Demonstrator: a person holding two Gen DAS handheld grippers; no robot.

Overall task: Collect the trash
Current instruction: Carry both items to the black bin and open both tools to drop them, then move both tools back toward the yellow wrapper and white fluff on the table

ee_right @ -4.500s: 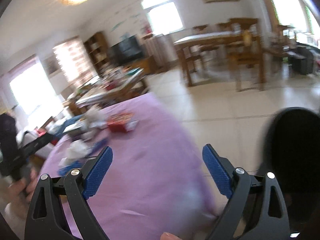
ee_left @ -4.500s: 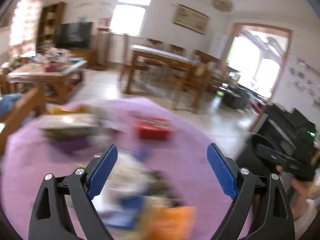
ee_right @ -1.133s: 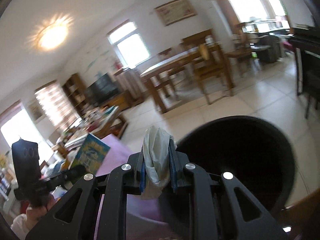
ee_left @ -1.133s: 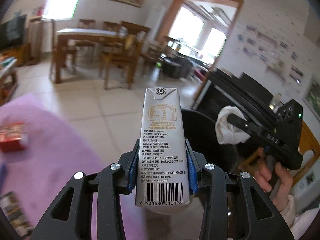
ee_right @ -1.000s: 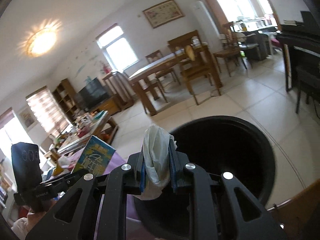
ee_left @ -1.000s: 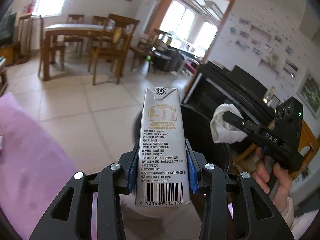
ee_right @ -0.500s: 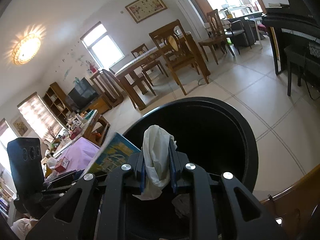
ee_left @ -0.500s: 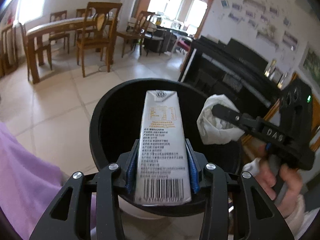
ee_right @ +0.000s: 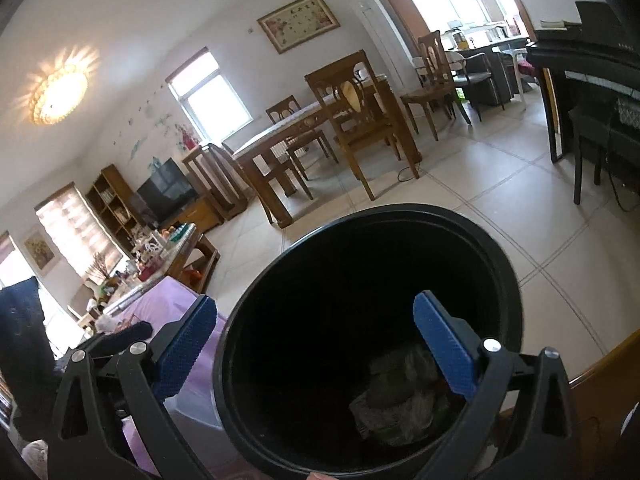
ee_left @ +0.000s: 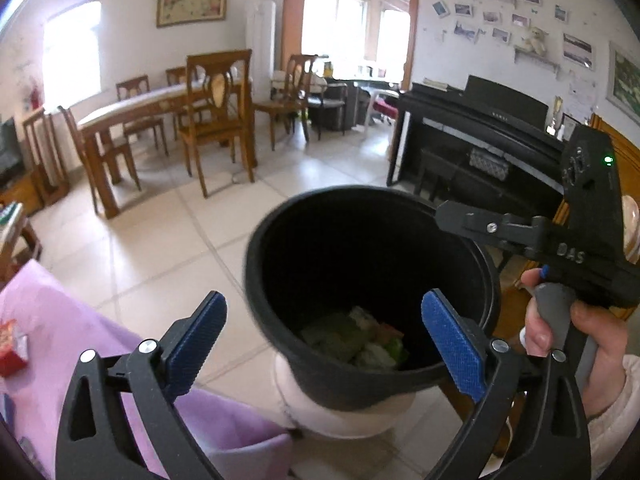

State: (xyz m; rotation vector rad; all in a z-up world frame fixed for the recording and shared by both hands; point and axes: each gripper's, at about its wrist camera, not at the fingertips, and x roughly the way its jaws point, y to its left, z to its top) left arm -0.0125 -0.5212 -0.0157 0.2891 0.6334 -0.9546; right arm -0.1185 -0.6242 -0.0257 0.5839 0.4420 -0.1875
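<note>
Tiled floor and dining chairs lie behind the black bin (ee_left: 372,240), which stands just off the edge of the purple-covered table (ee_left: 60,344). Crumpled trash (ee_left: 356,340) rests at its bottom, apparently light and soft, best pinched by a loose fold. Both left gripper (ee_left: 324,332) and right gripper (ee_right: 316,340) tilt down over the rim; their jaws have just been opening and stand wide, with nothing between them.

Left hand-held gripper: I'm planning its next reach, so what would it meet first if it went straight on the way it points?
Probably the black bin: the open left hand-held gripper aims into its mouth, toward the trash at the bottom. Depth is unclear.
</note>
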